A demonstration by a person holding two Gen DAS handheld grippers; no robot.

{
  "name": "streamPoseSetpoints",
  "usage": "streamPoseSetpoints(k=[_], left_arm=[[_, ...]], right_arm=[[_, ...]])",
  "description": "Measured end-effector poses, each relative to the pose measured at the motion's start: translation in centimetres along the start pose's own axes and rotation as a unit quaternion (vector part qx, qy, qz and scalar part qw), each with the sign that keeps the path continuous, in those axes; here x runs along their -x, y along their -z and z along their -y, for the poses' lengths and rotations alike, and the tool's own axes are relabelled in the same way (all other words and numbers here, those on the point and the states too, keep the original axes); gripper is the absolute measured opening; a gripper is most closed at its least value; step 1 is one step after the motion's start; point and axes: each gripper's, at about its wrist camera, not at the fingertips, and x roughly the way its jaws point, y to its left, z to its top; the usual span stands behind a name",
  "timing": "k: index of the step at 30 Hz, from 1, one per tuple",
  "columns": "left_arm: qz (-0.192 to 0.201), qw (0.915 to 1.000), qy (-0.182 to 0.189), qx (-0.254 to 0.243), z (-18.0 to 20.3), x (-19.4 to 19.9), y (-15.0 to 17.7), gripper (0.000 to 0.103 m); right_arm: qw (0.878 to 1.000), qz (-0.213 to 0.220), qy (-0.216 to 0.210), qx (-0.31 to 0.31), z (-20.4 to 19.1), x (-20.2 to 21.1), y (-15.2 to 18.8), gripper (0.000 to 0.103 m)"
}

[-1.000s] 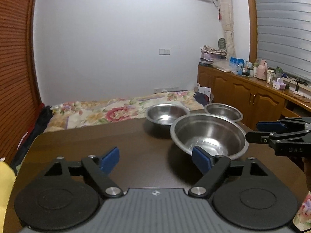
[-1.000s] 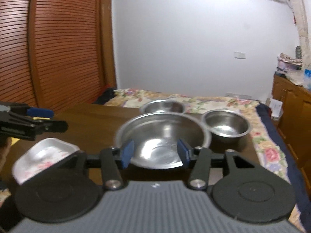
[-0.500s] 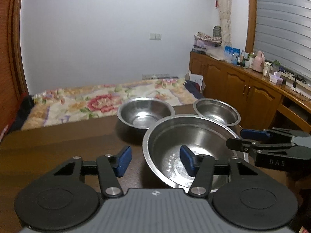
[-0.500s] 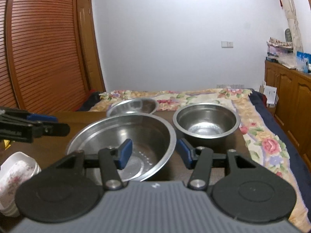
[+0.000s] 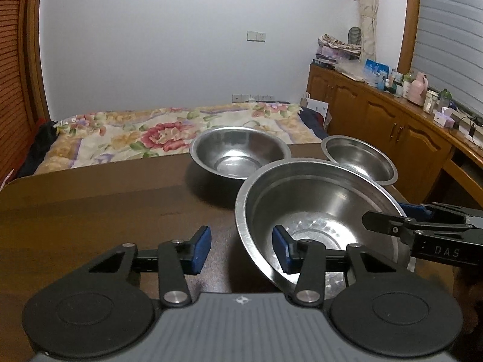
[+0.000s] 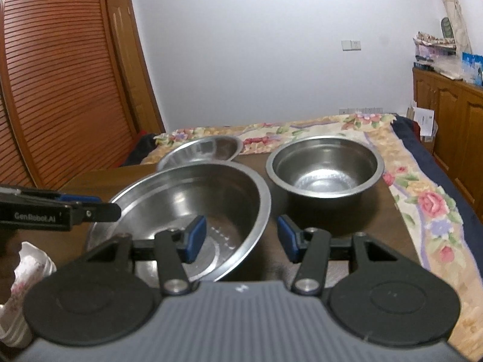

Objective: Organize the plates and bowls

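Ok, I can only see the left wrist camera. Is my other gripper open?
Observer: Yes. The right gripper is open, with one finger inside the big bowl and the other outside its rim.
Operator: Is there anything else on the table that I can't see?
Observer: Yes, a white flowered dish. It sits low on the left in the right wrist view, beside the big bowl and near the left gripper.
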Motion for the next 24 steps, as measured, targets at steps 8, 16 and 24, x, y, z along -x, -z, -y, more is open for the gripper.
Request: streamPoseSetpoints(k=[8, 16, 24], left_arm=[[-0.014, 0.9999, 0.007, 0.006, 0.1, -0.7, 0.1, 0.039], [-0.022, 0.9996, 0.014, 0.005, 0.3, -1.2, 0.2, 0.038], [-0.026, 0.9993, 0.024, 0.014, 0.2, -1.1, 0.2, 0.025]], right_arm=[[1.0, -0.01, -0.01, -0.013, 0.1, -0.4, 0.3, 0.051], [1.0, -0.018, -0.018, -0.016, -0.1, -0.7, 0.2, 0.046], [0.999, -0.024, -0.024, -0.022, -0.1, -0.7, 0.2, 0.031]])
